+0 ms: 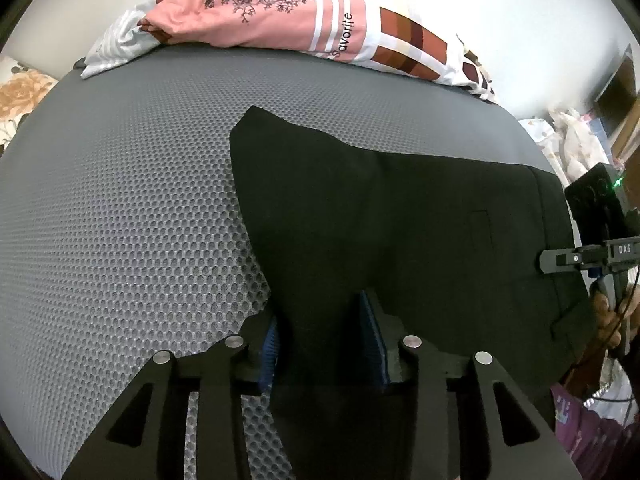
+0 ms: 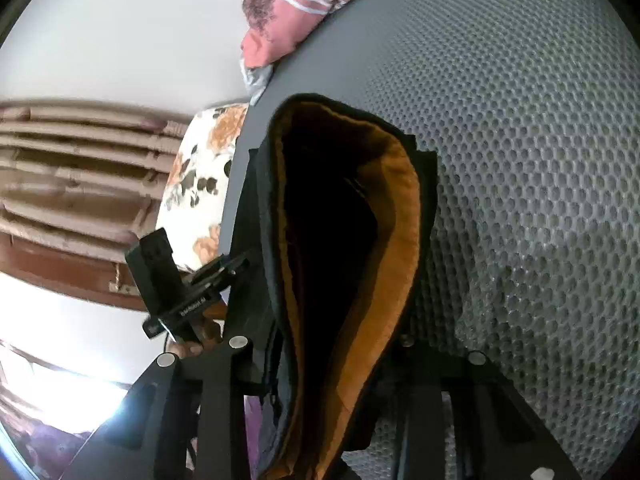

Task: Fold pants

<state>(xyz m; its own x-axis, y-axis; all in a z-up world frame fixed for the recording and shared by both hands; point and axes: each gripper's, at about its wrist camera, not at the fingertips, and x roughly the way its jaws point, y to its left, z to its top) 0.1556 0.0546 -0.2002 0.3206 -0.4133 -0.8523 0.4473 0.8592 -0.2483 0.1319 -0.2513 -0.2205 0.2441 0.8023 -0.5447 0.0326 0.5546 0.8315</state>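
Black pants [image 1: 400, 208] lie across a grey mesh mattress [image 1: 120, 200]. In the left wrist view my left gripper [image 1: 324, 340] is shut on a raised fold at their near edge, with blue pads [image 1: 374, 336] pressing on both sides. My right gripper [image 1: 548, 260] reaches the pants' right end from the frame's edge. In the right wrist view my right gripper [image 2: 324, 344] is shut on the waistband, whose orange-brown lining [image 2: 400, 240] gapes open in front of the camera. Its right finger is hidden behind the cloth. My left gripper [image 2: 240, 260] meets the pants' far left edge.
A pink patterned quilt [image 1: 280, 12] is heaped at the mattress's far edge. A floral pillow [image 2: 200, 184] lies beside the mattress [image 2: 540, 160], with brown curtains [image 2: 80, 168] behind it. A hand [image 1: 608, 316] holds the right gripper's handle, with a cable.
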